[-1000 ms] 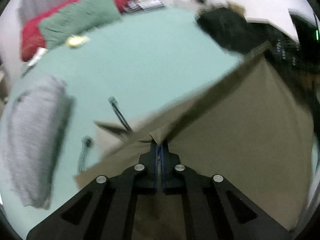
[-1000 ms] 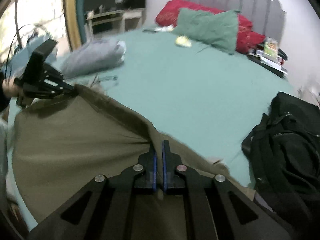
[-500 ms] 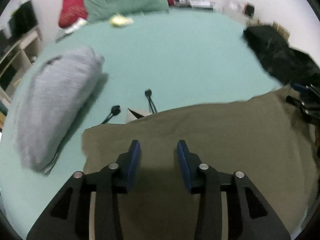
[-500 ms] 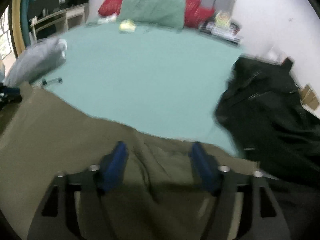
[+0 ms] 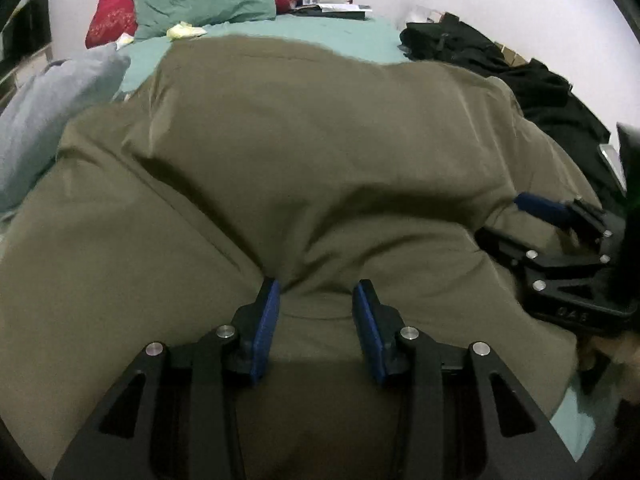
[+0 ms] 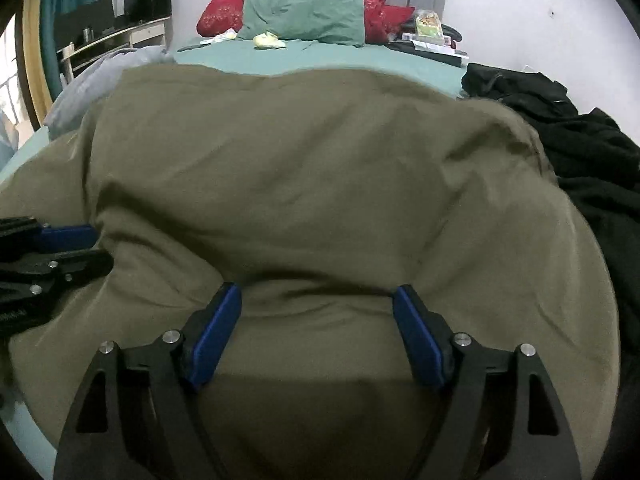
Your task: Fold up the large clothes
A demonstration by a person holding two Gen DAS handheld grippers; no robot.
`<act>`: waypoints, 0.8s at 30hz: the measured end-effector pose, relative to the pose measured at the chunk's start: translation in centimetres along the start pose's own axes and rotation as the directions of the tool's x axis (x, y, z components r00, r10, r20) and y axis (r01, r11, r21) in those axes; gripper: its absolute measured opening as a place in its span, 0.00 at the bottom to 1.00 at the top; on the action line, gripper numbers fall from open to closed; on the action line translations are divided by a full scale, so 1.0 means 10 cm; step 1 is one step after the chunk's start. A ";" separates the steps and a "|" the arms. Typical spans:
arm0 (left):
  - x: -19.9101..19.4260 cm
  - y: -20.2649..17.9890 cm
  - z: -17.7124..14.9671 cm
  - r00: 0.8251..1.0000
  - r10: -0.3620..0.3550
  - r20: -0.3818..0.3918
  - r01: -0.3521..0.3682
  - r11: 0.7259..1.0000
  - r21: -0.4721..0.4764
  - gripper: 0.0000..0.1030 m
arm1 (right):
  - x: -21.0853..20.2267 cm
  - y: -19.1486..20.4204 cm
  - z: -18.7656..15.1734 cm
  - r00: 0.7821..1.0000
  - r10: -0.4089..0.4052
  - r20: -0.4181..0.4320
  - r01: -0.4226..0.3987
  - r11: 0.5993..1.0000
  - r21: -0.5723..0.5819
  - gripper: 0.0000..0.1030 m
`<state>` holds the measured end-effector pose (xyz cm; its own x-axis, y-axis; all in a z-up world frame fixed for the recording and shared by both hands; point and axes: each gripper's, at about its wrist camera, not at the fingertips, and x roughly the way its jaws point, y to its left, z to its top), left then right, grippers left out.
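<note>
One olive-green garment (image 5: 320,168) fills the near half of the teal bed (image 6: 360,66), lying in soft folds with its far hem running straight across. Your left gripper (image 5: 316,312) sits over the near edge with its blue pads spread, cloth bulging between them but not pinched. Your right gripper (image 6: 318,320) stands wider apart, its jaws having just been opening, fabric loose between them too. No writing on the garment can be read; raised characters on the right gripper's body in the left view are too small to make out.

The left view alone shows the grey folded garment (image 5: 44,120) close up; the right view alone shows the shelf unit (image 6: 116,36) far left. Black clothing (image 6: 580,140) crowds the right edge. Beyond the hem the sheet is open up to the green pillow (image 6: 308,16) and red pillow (image 6: 224,14).
</note>
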<state>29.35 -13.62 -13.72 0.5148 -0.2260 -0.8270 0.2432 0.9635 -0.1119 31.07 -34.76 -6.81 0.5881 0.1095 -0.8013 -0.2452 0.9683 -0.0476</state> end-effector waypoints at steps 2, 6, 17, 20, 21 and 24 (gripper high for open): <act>-0.08 0.07 0.09 0.999 -0.025 -0.040 0.022 0.997 -0.072 0.40 | -0.11 -0.06 0.02 1.000 0.013 -0.009 -0.013 0.999 0.047 0.77; -0.61 0.37 0.01 0.998 -0.029 0.058 0.039 0.985 -0.169 0.41 | -0.64 -0.27 -0.28 0.994 0.015 0.112 -0.033 0.987 0.158 0.77; -1.39 1.78 -1.02 0.966 0.128 0.226 0.008 0.853 -0.521 0.62 | -0.99 -1.19 -1.36 0.994 -0.014 0.112 -0.058 0.791 0.610 0.85; -1.29 1.81 -1.02 0.965 0.092 0.247 0.047 0.862 -0.505 0.63 | -0.87 -1.28 -1.25 0.969 0.071 0.235 -0.206 0.756 0.621 0.86; -1.24 1.79 -1.01 0.966 0.087 0.244 0.049 0.863 -0.503 0.63 | -0.80 -1.32 -1.25 0.959 0.105 0.264 -0.256 0.722 0.643 0.86; -0.97 1.83 -1.01 0.982 0.015 0.187 0.094 0.824 -0.559 0.64 | -0.58 -1.36 -1.12 0.950 0.153 0.274 -0.305 0.648 0.697 0.97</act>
<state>20.48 7.66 -13.30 0.6632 -0.2341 -0.7109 -0.2110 0.8528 -0.4777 22.37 -51.10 -8.13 0.7320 0.3132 -0.6050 0.1989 0.7511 0.6296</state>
